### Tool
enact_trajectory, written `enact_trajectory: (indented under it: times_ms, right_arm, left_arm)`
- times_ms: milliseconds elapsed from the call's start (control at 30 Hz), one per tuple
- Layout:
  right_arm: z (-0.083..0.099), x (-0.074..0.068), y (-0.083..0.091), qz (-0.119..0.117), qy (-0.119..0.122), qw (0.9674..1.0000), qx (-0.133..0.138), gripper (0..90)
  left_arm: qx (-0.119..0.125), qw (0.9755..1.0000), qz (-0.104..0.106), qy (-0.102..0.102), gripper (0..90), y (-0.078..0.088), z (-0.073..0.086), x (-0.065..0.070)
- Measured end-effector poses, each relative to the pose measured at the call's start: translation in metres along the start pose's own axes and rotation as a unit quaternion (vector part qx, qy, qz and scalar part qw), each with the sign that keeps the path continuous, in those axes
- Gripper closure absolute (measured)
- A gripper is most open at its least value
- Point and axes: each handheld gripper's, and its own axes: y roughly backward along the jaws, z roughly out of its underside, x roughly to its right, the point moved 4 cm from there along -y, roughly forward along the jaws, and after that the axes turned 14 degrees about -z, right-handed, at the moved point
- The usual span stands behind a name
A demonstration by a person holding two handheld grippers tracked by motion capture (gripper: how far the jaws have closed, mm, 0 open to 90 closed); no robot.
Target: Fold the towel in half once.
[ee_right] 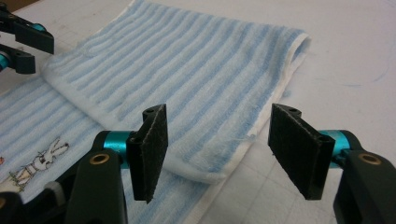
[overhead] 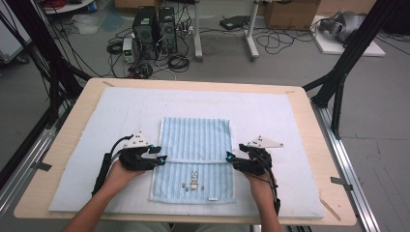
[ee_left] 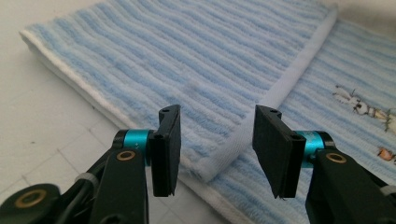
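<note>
While straddling corners of half-folded blue-and-white striped terry towel (overhead: 195,145): left gripper (ee_left: 217,140), right gripper (ee_right: 217,149) both spread, pinching nothing; second fold pending.

Towel (overhead: 196,140): ribbed terry cloth, fluffy; table (overhead: 309,121): matt pale wood.

Your left gripper (ee_left: 217,149) has the towel's (overhead: 196,140) folded corner between its jaws; your right gripper (ee_right: 231,154) straddles the opposite corner. The folded flap lies ahead of both, on the lower layer, over the mat (overhead: 96,121).
</note>
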Motion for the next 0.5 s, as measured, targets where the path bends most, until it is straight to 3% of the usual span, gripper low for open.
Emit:
enact_trajectory:
  times_ms: [100, 167, 333, 500]
  right_arm:
    - [0.0025, -0.0017, 0.0, 0.0, 0.004, 1.0, -0.003, 37.4]
    - [0.0041, -0.0018, 0.0015, 0.001, 0.006, 1.0, -0.006, 38.1]
    - [0.0064, -0.0014, 0.0047, 0.005, 0.016, 0.9996, -0.022, 47.4]
    - [0.0074, -0.0065, -0.0021, 0.004, 0.036, 0.998, -0.051, 52.6]
  left_arm:
    - [-0.02, 0.9997, -0.008, -0.012, 53.4, -0.0044, 0.0039, 0.0016]
    - [-0.02, 0.9994, -0.017, -0.022, 57.0, -0.0056, 0.0046, 0.0036]
    - [-0.012, 0.9987, -0.025, -0.042, 75.3, -0.0063, 0.0041, 0.0063]
    - [0.001, 0.9995, -0.017, -0.028, 82.1, -0.0044, 0.0022, 0.0055]
